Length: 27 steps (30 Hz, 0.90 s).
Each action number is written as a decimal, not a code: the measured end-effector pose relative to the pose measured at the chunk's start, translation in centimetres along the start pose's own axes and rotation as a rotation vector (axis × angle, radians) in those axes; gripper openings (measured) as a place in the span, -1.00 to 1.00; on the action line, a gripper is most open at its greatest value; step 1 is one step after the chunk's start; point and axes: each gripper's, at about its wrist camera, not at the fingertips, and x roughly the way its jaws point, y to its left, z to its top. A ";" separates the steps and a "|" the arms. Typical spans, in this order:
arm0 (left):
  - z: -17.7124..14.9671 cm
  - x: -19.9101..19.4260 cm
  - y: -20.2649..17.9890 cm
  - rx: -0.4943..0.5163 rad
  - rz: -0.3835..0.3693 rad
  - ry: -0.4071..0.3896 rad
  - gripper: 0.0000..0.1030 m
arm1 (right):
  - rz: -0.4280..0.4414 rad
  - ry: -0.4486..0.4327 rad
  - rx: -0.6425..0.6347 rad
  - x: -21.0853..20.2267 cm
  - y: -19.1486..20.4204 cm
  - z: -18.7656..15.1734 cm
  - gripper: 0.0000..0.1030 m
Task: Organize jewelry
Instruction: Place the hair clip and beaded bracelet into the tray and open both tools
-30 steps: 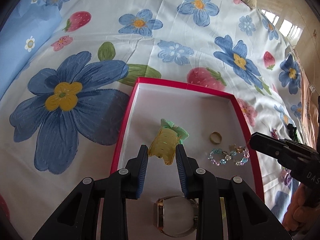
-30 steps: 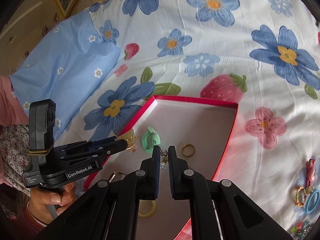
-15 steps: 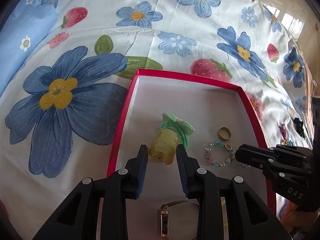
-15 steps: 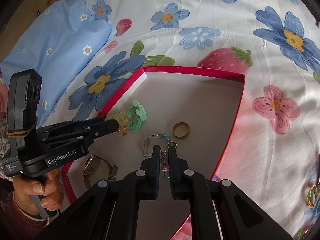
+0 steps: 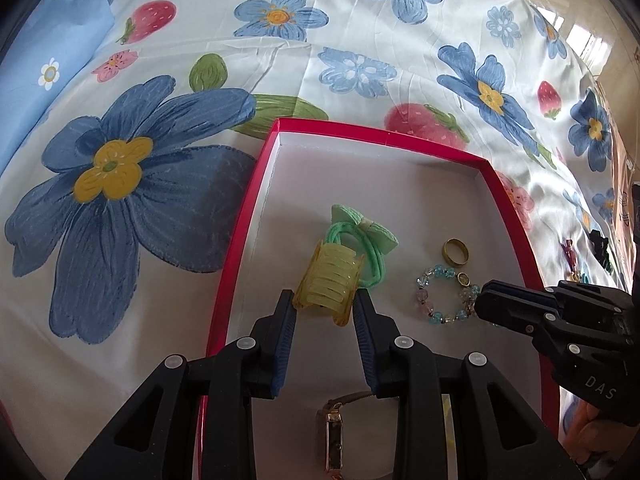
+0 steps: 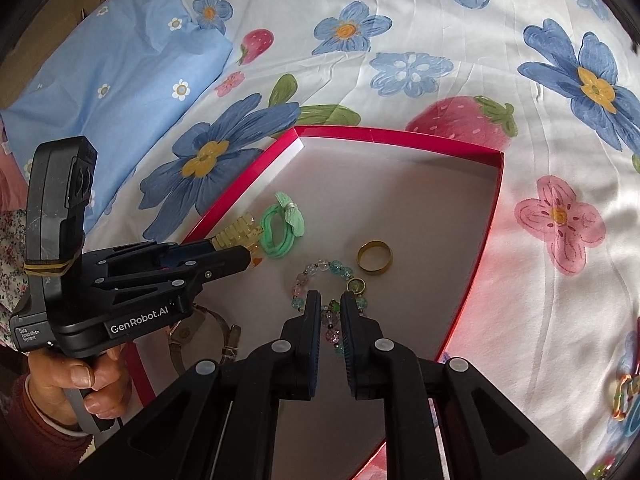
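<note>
A red box point(image 5: 376, 130) with a white floor lies on the floral sheet. My left gripper point(image 5: 323, 300) is shut on a yellow hair claw point(image 5: 328, 280), low over the box's left side. The claw touches a green bow hair tie point(image 5: 360, 232). A gold ring point(image 5: 455, 252) lies to the right. In the right wrist view my right gripper point(image 6: 330, 300) is down on a beaded bracelet point(image 6: 336, 266). The bracelet lies as a loop on the box floor. The right jaws are opening, with the nearest beads in the narrow gap between them. A gold watch point(image 5: 334, 436) lies near the front.
A blue pillow point(image 6: 100, 80) lies at the far left. Several more hair pieces and trinkets point(image 6: 624, 396) sit on the sheet to the right of the box. A person's hand point(image 6: 80, 380) grips the left gripper's handle beside the box's left wall.
My right gripper sank to the box floor with the bracelet, which now lies as a loop. Its jaws have parted slightly. The left gripper keeps the claw in place.
</note>
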 end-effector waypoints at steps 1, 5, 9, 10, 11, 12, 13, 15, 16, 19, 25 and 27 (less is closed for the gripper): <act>0.0 0.0 -0.1 -0.001 0.001 0.001 -0.44 | 0.002 0.000 0.001 0.0 0.0 0.0 -0.75; -0.1 -0.1 0.0 -0.005 0.004 0.004 -0.32 | 0.005 -0.002 0.010 -0.2 -0.1 0.0 -0.61; -0.2 -0.2 0.1 -0.011 0.012 0.001 -0.25 | 0.010 -0.007 0.010 -0.5 -0.1 0.0 -0.59; -0.2 -0.3 0.2 -0.012 0.012 0.002 -0.23 | 0.011 -0.009 0.010 -0.6 -0.1 0.0 -0.59; -0.2 -0.3 0.2 -0.012 0.013 0.003 -0.23 | 0.012 -0.011 0.011 -0.7 0.0 -0.1 -0.58; -0.2 -0.3 0.2 -0.012 0.015 0.003 -0.22 | 0.012 -0.012 0.012 -0.8 0.0 0.0 -0.56; -0.3 -0.4 0.2 -0.011 0.016 0.002 -0.19 | 0.013 -0.016 0.013 -1.0 0.1 -0.1 -0.54; -0.3 -0.6 0.1 -0.011 0.018 0.001 -0.14 | 0.016 -0.022 0.015 -1.4 0.2 -0.1 -0.49; -0.3 -0.8 0.1 -0.011 0.018 -0.002 -0.12 | 0.016 -0.026 0.017 -1.6 0.2 -0.2 -0.45; -0.4 -1.6 0.0 -0.016 0.018 -0.016 -0.02 | 0.024 -0.045 0.024 -2.7 0.3 -0.3 -0.38; -1.1 -4.0 -1.0 -0.010 0.009 -0.060 0.06 | 0.026 -0.099 0.043 -5.6 -0.2 -1.1 -0.26; -1.5 -5.1 -1.4 -0.010 -0.004 -0.075 0.11 | 0.018 -0.116 0.057 -6.8 -0.7 -1.7 -0.24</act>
